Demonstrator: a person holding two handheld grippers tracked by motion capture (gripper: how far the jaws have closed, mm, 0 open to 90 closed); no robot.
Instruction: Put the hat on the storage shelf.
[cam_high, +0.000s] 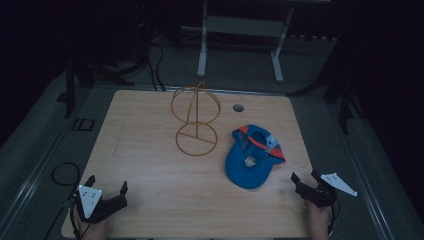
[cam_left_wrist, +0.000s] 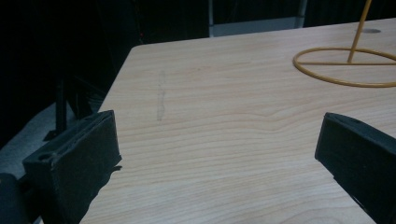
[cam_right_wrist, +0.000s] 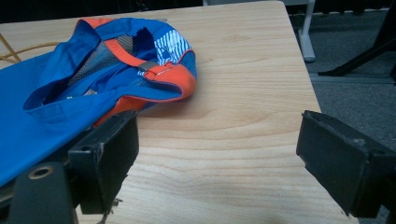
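A blue cap (cam_high: 249, 159) with orange trim lay upside down on the wooden counter (cam_high: 150, 160), at about four o'clock from the counter's centre, its brim toward the near edge. The right gripper view showed what the high view did not: the cap's (cam_right_wrist: 70, 88) mesh lining, a striped tag and an orange strap. A yellow wire stand (cam_high: 196, 120) stood upright at about twelve o'clock from centre, just left of the cap and apart from it; the left gripper view showed its ring base (cam_left_wrist: 345, 67) flat on the wood. The left tongs (cam_high: 107, 192) sat at seven o'clock by the near edge, jaws wide and empty. The right tongs (cam_high: 306, 181) sat at five o'clock, jaws wide, just beside the brim. Bare wood lay between them.
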